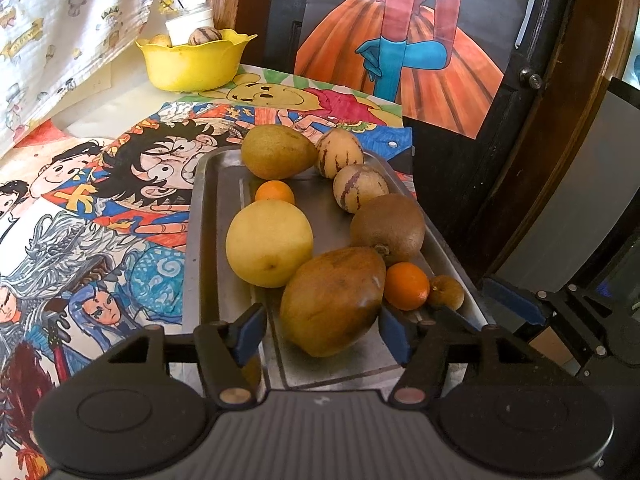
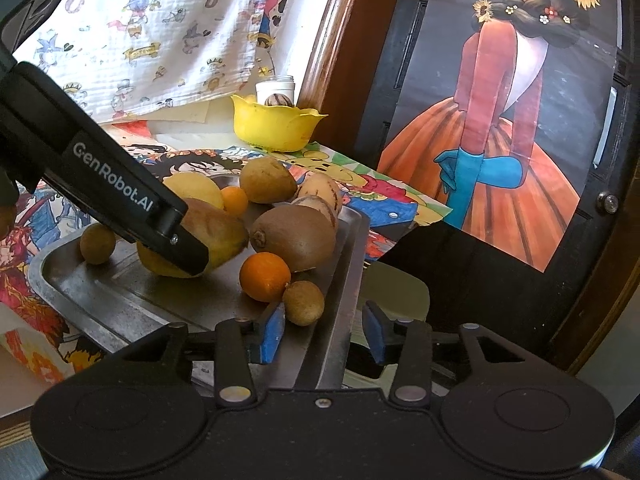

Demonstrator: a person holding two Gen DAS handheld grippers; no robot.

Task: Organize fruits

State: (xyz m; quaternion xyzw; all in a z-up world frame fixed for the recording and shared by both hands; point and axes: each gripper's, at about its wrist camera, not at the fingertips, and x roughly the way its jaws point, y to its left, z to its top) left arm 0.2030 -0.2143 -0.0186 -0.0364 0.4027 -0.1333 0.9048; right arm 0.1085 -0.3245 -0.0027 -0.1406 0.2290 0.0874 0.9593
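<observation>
On the metal tray (image 1: 208, 240) nine-odd fruits remain — yellow bowl (image 1: 192, 64) holds only two. Left gripper (image 1: 320, 330) straddles the mango (image 1: 332, 300), pads apparently not pressing; right gripper (image 2: 324, 330) spread, empty.

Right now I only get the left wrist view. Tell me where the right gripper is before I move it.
Observer: The right gripper is open and empty, its jaws straddling the tray rim.
Operator: Say what's nearest it.
Observer: A small brown fruit sits on the tray just ahead of it, touching the orange.
Operator: Report anything my left gripper hides.
Observer: A second brown fruit lies on the tray beyond its finger, near the mango.
</observation>
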